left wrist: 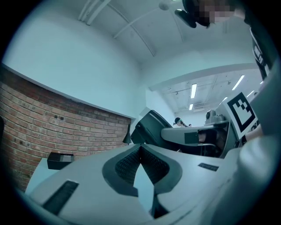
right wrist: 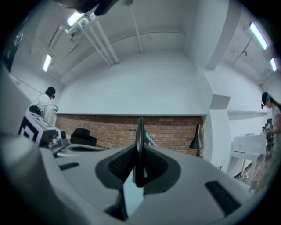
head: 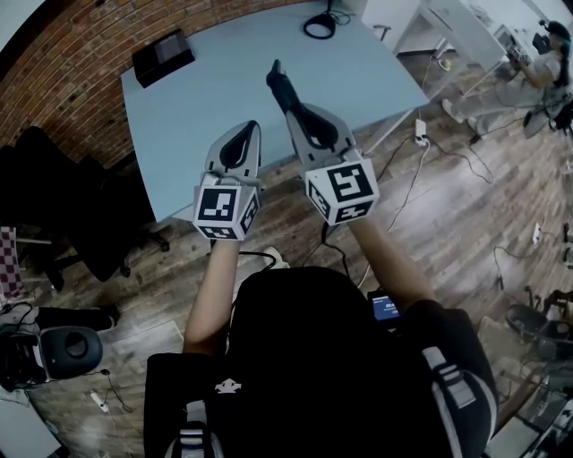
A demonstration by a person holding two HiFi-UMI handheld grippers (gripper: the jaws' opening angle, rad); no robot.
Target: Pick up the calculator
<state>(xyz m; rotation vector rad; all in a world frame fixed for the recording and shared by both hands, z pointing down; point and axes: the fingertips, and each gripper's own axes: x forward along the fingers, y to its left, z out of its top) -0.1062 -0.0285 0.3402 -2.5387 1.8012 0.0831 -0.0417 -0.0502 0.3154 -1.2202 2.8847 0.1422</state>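
Note:
The calculator (head: 280, 85) is a thin dark slab that my right gripper (head: 294, 109) is shut on, held in the air above the light blue table (head: 197, 107). In the right gripper view it stands on edge between the pads (right wrist: 139, 145), its keys just showing on its right face. My left gripper (head: 252, 130) hovers beside it over the table's near edge, its jaws shut with nothing between them (left wrist: 140, 148). From the left gripper view, the calculator (left wrist: 149, 125) sticks out ahead of the right gripper's fingers.
A black box (head: 163, 55) sits at the table's far left corner, and a black ring-shaped object (head: 320, 25) at its far edge. A dark office chair (head: 54, 197) stands to the left. Cables and a power strip (head: 419, 132) lie on the wooden floor to the right.

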